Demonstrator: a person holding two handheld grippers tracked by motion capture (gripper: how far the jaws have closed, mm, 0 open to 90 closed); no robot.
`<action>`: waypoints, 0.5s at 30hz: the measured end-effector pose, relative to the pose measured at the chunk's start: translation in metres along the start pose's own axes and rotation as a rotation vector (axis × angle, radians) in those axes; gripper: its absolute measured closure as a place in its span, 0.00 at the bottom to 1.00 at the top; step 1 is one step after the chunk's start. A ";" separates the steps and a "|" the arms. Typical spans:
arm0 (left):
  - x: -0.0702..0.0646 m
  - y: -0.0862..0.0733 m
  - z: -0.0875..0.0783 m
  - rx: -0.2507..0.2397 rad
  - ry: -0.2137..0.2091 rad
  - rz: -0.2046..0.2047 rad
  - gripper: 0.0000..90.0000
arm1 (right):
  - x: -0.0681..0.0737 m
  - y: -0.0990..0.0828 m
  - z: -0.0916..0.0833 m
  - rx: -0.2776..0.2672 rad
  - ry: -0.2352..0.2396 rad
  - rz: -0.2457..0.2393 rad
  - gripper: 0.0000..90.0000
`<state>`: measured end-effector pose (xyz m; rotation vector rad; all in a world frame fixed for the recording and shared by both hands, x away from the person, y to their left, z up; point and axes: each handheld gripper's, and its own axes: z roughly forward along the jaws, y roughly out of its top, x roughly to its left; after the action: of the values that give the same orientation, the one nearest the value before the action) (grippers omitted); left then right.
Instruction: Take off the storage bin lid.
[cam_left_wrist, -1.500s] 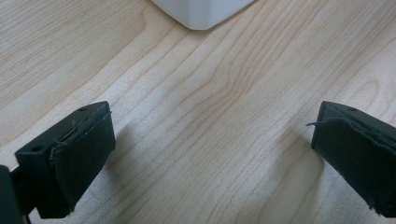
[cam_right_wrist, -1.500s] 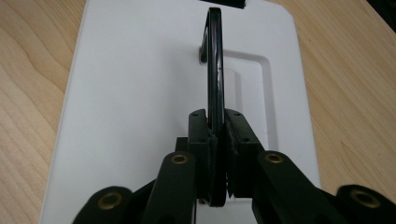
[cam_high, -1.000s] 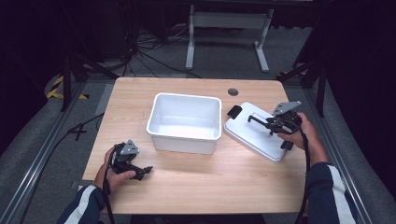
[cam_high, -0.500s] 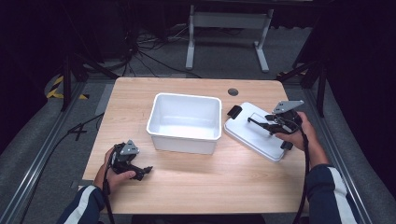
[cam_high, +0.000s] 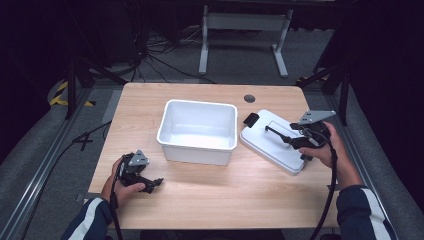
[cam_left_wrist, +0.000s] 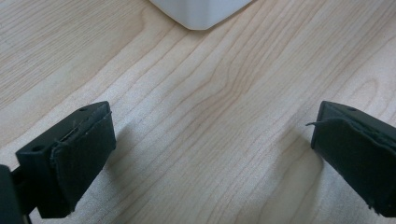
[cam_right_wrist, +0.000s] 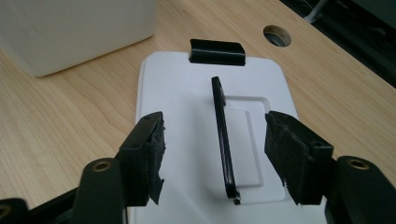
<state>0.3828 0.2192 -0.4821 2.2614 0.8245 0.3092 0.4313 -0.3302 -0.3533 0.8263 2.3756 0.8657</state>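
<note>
Right gripper view: right gripper (cam_right_wrist: 215, 158), jaws spread and empty, straddles the lid (cam_right_wrist: 187, 93)'s upright black handle (cam_right_wrist: 222, 140), long axis toward twelve o'clock; left gripper (cam_left_wrist: 210, 158) likewise spread.

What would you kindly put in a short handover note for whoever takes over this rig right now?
Right hand-held gripper: open, jaws either side of the raised black handle of the white rectangular plastic lid, not yet closed on it.
Left hand-held gripper: open, holding nothing, low over the light wooden table.
White rectangular plastic bin: mid-table, uncovered; the lid lies flat to its right.
Done: right gripper lined up.
Left, probably: grip handle, lift lid, seat it on the bin.
</note>
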 end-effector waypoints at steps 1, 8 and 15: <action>0.000 0.000 0.000 0.000 0.000 0.001 0.00 | 0.001 -0.001 -0.002 0.000 -0.007 -0.002 0.42; 0.000 0.000 0.000 0.001 0.000 0.000 0.00 | 0.009 -0.008 -0.016 -0.024 -0.010 -0.003 0.40; 0.000 0.000 0.000 0.001 0.000 0.000 0.00 | 0.016 -0.018 -0.027 -0.029 -0.026 -0.005 0.38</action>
<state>0.3828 0.2192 -0.4820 2.2620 0.8250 0.3092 0.3970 -0.3418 -0.3509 0.8146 2.3358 0.8800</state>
